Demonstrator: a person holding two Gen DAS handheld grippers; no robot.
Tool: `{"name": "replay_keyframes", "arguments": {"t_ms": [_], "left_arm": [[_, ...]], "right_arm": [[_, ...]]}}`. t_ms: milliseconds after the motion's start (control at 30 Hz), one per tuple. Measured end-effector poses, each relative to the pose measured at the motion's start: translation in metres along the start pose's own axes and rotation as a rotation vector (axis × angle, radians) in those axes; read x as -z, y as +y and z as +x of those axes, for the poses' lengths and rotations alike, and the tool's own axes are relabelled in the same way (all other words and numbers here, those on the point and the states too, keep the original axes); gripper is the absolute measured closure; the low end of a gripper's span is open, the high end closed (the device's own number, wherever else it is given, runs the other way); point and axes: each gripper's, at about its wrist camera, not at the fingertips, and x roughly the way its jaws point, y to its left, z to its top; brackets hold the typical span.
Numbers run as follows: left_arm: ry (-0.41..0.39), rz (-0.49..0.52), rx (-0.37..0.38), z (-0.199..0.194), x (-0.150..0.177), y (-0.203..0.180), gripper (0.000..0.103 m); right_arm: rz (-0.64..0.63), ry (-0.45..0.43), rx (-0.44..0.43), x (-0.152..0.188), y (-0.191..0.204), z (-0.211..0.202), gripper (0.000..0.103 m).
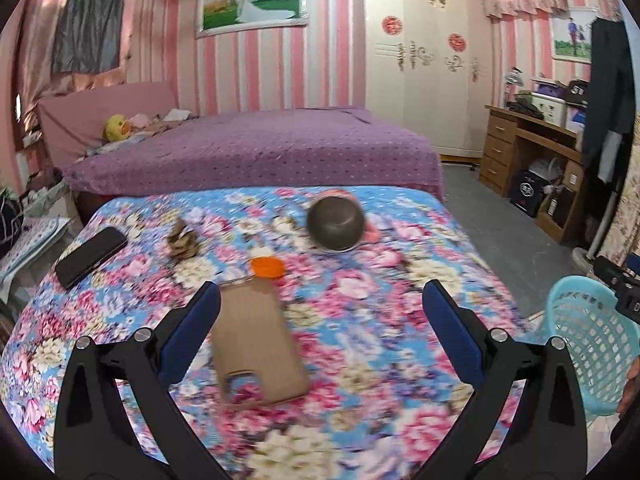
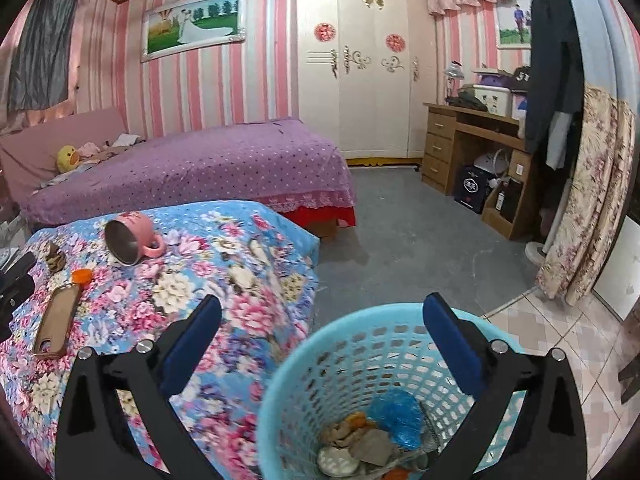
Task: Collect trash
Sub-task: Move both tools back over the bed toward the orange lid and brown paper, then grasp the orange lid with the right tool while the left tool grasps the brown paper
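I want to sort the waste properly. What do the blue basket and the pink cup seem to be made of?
Blue basket: probably moulded plastic, slightly glossy; its wall is an even lattice of small holes in one uniform colour.

Pink cup: the grey, dully reflecting inside looks like metal, perhaps stainless steel; the smooth pink outer shell and handle could be plastic, though the pictures leave that open.

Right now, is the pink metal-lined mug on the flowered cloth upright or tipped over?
Tipped over: the pink mug lies on its side, its steel-lined mouth facing the camera.
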Motion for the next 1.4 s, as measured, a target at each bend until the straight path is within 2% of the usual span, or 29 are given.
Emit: {"name": "replay_keyframes", "arguments": {"t_ms": [433, 700, 900, 1000, 1100, 1300, 1400], "left_arm": [[0.055, -0.044, -0.081, 0.02, 0.011, 0.083, 0.006], [0.073, -0.071, -0.159, 0.027, 0.017, 0.13, 0.006], [0.098, -0.102, -0.191, 0.032, 0.017, 0.162, 0.006], [0.13, -0.126, -0.176, 0.038, 0.019, 0.179, 0.006], [0.153, -0.127, -0.207, 0.043, 0.023, 0.193, 0.006], [0.16, -0.236, -0.235, 0.042, 0.024, 0.238, 0.006], [0.17, -0.239, -0.278, 0.047, 0.023, 0.248, 0.006]], "right_arm": [[-0.077, 0.023, -0.069, 0.005, 0.063, 0.01, 0.005], [-0.109, 0.046, -0.104, 0.01, 0.095, 0.017, 0.005], [-0.099, 0.06, -0.149, 0.011, 0.119, 0.023, 0.005], [-0.12, 0.069, -0.167, 0.013, 0.137, 0.027, 0.005], [-0.147, 0.082, -0.193, 0.016, 0.156, 0.032, 0.005], [-0.186, 0.117, -0.264, 0.019, 0.198, 0.044, 0.005], [-0.201, 0.132, -0.29, 0.018, 0.216, 0.053, 0.005]]}}
